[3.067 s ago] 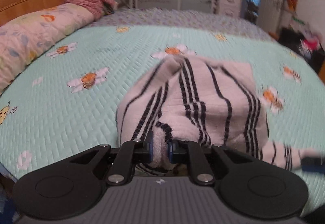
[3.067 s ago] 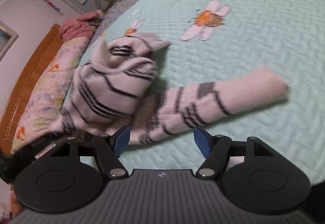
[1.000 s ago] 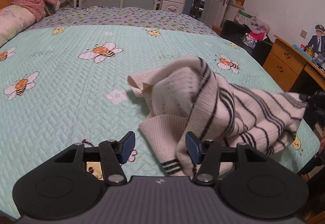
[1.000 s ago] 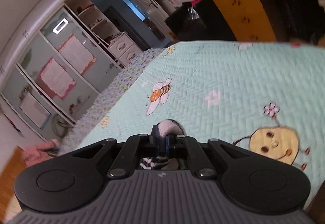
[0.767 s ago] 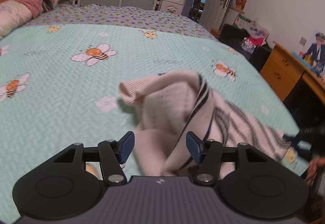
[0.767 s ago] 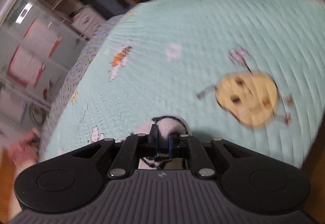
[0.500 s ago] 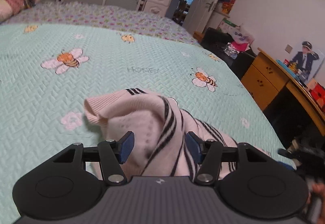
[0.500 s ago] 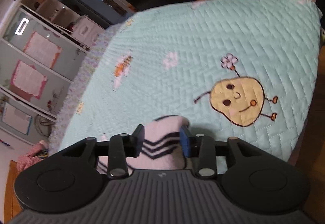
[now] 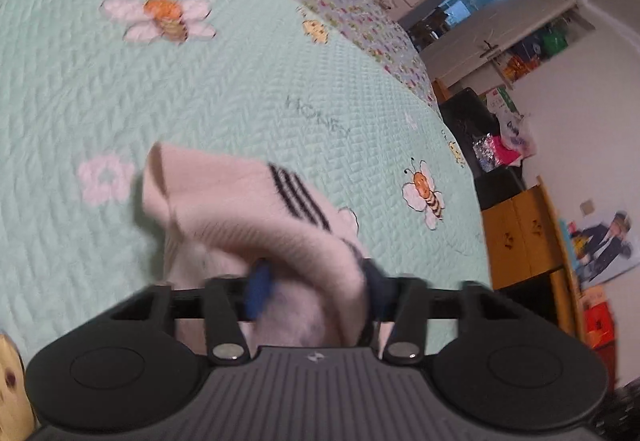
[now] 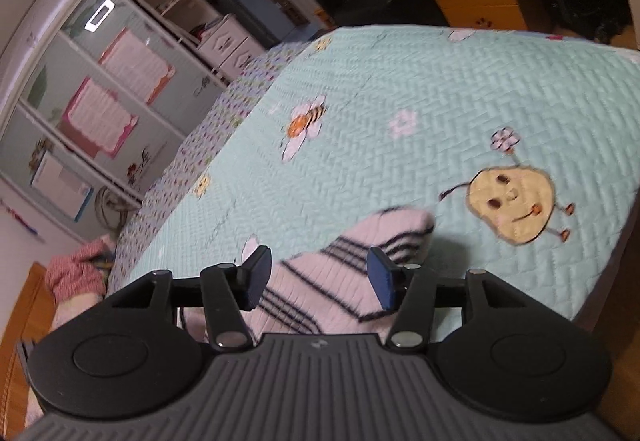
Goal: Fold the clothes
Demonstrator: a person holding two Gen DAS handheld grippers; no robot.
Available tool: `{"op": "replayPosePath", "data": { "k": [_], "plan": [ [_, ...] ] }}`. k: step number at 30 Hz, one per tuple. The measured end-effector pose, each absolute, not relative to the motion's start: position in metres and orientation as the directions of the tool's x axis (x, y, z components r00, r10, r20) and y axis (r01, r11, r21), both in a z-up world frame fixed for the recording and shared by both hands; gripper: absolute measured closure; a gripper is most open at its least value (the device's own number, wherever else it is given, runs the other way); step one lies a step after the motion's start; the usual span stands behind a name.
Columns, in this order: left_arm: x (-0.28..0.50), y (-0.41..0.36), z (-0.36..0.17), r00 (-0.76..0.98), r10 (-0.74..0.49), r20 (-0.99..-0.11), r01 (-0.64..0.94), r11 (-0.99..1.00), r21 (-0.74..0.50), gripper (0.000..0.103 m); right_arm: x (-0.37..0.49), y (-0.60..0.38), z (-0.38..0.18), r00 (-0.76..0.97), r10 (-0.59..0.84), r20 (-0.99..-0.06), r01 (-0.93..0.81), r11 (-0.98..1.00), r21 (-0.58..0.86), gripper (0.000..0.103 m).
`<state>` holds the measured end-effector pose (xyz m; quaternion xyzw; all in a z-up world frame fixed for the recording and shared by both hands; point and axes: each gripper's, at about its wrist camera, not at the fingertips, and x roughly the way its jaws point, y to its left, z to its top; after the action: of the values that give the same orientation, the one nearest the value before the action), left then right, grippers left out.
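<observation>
Garment: pale pink knit sweater (image 9: 240,217) with groups of thin black stripes, bunched on the bed; blurred in the left wrist view.
Garment position: near the bed's edge, beside the yellow cartoon figure (image 10: 512,201) printed on the cover; a striped cuffed end (image 10: 400,229) points toward that figure.
Left gripper (image 9: 316,281): jaws set wide apart, blue pads on either side of a raised fold of the sweater; the fold passes between the fingers and drapes over the right one. Whether either pad presses the knit cannot be told through the blur.
Right gripper (image 10: 320,273): jaws wide apart, straddling the striped fabric, which lies between the pads with clear gaps on both sides; nothing gripped.
Support surface: mint-green quilted bedspread (image 9: 200,89) with bee and flower prints and the word HONEY.
Surroundings: floral sheet (image 10: 224,109) along the far side of the bed, white cabinets (image 10: 112,81) with pink posters, orange wooden drawers (image 9: 524,237), a pink knit item (image 10: 76,273) near the headboard.
</observation>
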<state>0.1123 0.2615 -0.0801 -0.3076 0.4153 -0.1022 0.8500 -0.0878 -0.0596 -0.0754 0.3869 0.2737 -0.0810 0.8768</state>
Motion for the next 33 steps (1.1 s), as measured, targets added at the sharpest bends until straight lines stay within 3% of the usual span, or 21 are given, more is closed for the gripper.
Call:
{"op": "replayPosePath", "data": {
  "k": [1, 3, 6, 19, 21, 24, 26, 29, 33],
  "plan": [
    [0.114, 0.260, -0.078, 0.640, -0.417, -0.645, -0.067, 0.806, -0.588, 0.097, -0.086, -0.052, -0.078, 0.830, 0.087, -0.550, 0.341, 0.701, 0.626, 0.048],
    [0.112, 0.258, -0.072, 0.669, -0.376, -0.642, -0.051, 0.838, -0.543, 0.097, -0.083, -0.035, -0.084, 0.815, 0.122, -0.566, 0.314, 0.728, 0.610, 0.048],
    [0.086, 0.270, -0.058, 0.749, -0.337, -0.570, -0.019, 0.849, -0.528, 0.098, -0.079, -0.012, -0.092, 0.789, 0.175, -0.589, 0.269, 0.764, 0.587, 0.048],
    [-0.058, 0.364, -0.105, 0.695, -0.212, -0.687, -0.167, 0.881, -0.442, 0.097, -0.060, 0.044, -0.118, 0.648, 0.323, -0.690, 0.164, 0.826, 0.540, 0.046],
    [-0.060, 0.367, -0.121, 0.657, -0.208, -0.725, -0.193, 0.882, -0.429, 0.096, -0.060, 0.048, -0.118, 0.631, 0.349, -0.693, 0.153, 0.820, 0.552, 0.045],
    [-0.063, 0.367, -0.114, 0.668, -0.227, -0.709, -0.176, 0.877, -0.447, 0.094, -0.062, 0.047, -0.111, 0.636, 0.349, -0.688, 0.140, 0.825, 0.548, 0.044],
    [-0.062, 0.369, -0.101, 0.689, -0.206, -0.695, -0.182, 0.879, -0.440, 0.085, -0.063, 0.047, -0.107, 0.641, 0.348, -0.685, 0.132, 0.829, 0.544, 0.039],
    [-0.063, 0.373, -0.083, 0.716, -0.167, -0.678, -0.207, 0.877, -0.434, 0.049, -0.063, 0.045, -0.101, 0.649, 0.347, -0.678, 0.121, 0.832, 0.542, 0.037],
    [-0.062, 0.374, -0.075, 0.723, -0.137, -0.677, -0.226, 0.879, -0.420, 0.047, -0.048, 0.051, -0.094, 0.673, 0.353, -0.650, 0.092, 0.832, 0.547, 0.037]
  ]
}}
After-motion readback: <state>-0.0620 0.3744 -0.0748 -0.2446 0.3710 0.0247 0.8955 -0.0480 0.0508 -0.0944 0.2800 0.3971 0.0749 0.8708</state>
